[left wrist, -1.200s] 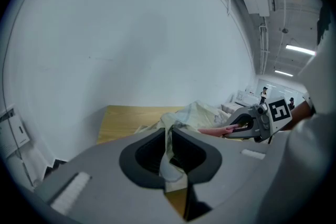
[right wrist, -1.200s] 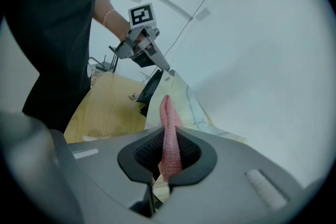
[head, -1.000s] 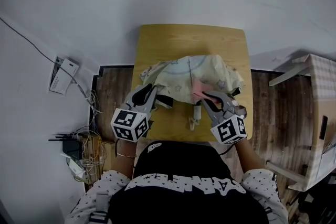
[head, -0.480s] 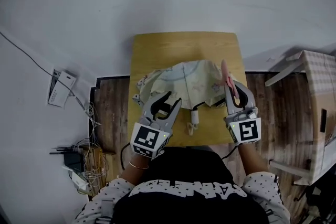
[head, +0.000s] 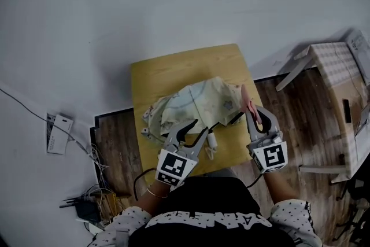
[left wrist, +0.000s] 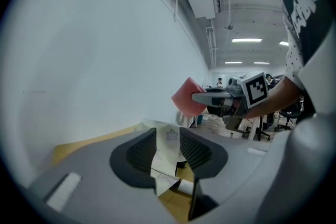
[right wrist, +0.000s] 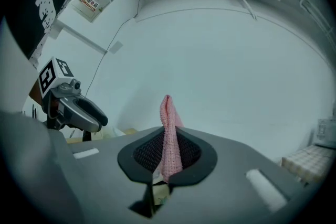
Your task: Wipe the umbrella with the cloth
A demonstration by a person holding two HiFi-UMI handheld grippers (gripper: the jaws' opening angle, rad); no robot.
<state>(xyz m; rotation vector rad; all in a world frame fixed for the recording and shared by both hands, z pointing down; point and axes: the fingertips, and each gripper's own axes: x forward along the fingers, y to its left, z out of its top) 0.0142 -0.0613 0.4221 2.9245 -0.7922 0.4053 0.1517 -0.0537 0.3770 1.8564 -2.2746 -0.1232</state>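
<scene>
Left gripper (head: 200,127): jaws apart, just been opening. Umbrella (head: 196,102) fabric shows in the gap, pads not pressing it.

Right gripper (head: 252,114): jaws clamped on the cloth (right wrist: 169,128), pink, its fold standing up past the tips.

Umbrella lies collapsed mid-worktop (head: 173,63), with the right gripper at its 4 o'clock.

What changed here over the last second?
The right gripper, shut on the pink cloth, lifted it off the umbrella and carried it to the umbrella's right side. The left gripper left the umbrella's left edge and drew back toward the person. Its jaws have just been opening, and umbrella fabric shows in the gap, unpinched. The umbrella stays bunched on the wooden table.
</scene>
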